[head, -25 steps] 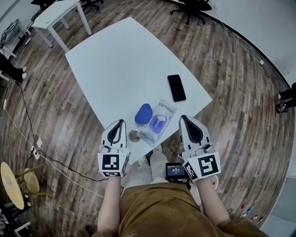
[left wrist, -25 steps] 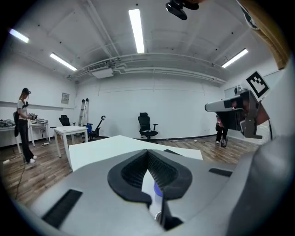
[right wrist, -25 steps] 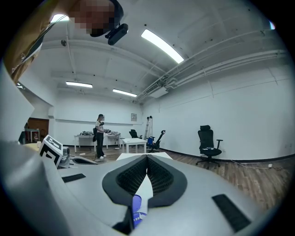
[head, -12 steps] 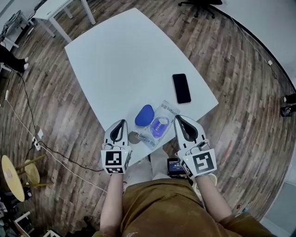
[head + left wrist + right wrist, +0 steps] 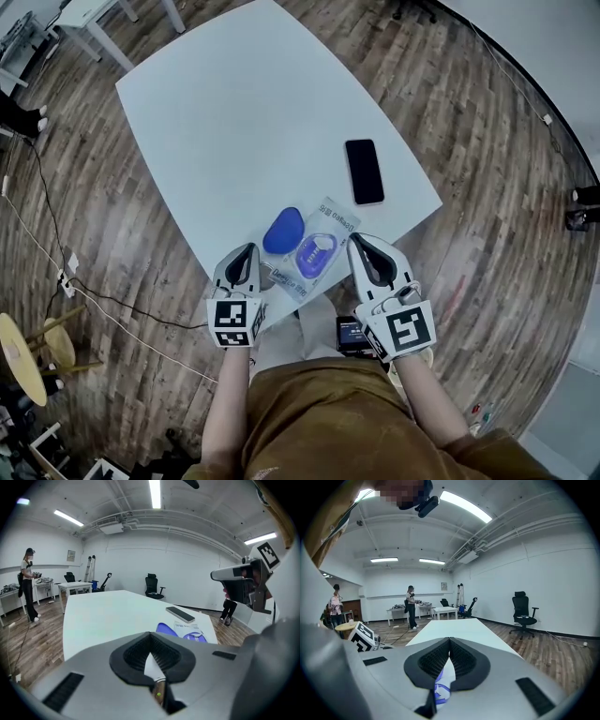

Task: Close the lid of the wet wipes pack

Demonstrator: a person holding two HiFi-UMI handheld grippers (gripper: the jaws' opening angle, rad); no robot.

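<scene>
**Hovering shut beside an open pack**

Holding left gripper (image 5: 247, 250) and right gripper (image 5: 357, 241) at the white table's (image 5: 234, 112) near edge, jaws of both pressed together on nothing. Flanking the wet wipes pack (image 5: 317, 251) there, with blue lid (image 5: 282, 230) flipped open leftward. Beyond, a black phone (image 5: 364, 171).

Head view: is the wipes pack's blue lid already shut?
No, the blue oval lid lies flipped open beside the exposed opening of the white plastic wet wipes pack.

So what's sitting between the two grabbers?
In the head view, the wet wipes pack, its blue lid flipped open, lies between the left gripper and the right gripper.
</scene>
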